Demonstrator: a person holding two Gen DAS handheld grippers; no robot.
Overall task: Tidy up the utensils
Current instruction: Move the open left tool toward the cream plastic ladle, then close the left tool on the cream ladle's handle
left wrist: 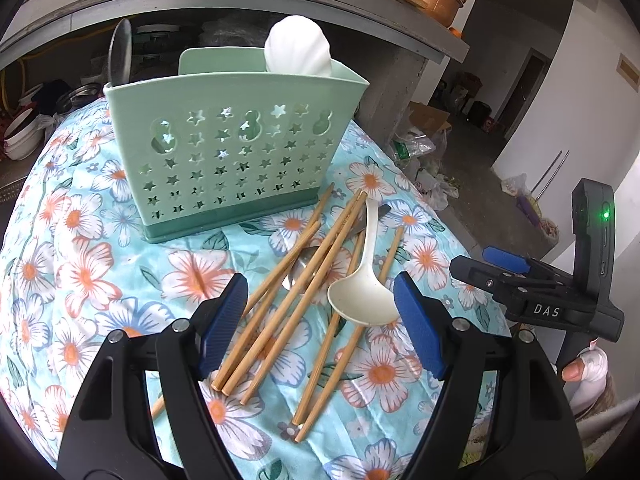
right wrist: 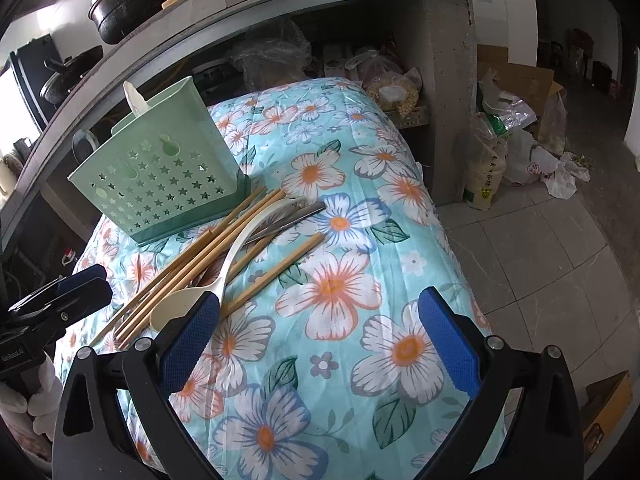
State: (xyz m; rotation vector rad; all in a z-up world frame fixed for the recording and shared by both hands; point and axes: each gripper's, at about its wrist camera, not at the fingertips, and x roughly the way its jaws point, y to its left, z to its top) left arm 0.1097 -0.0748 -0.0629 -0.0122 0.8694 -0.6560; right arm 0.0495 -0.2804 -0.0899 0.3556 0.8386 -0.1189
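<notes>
Left wrist: slim bamboo chopsticks [left wrist: 280, 300], star-perforated caddy [left wrist: 236, 152].

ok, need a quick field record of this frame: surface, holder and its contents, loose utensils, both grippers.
surface: floral light-blue tablecloth
holder: mint-green plastic caddy with star cutouts, upright
in holder: white shell-shaped utensil head; metal utensil
loose utensils: bamboo chopsticks, cream plastic spoon, metal utensil partly underneath
left gripper: open, jaws either side of the pile
right gripper: open, nothing between jaws
</notes>
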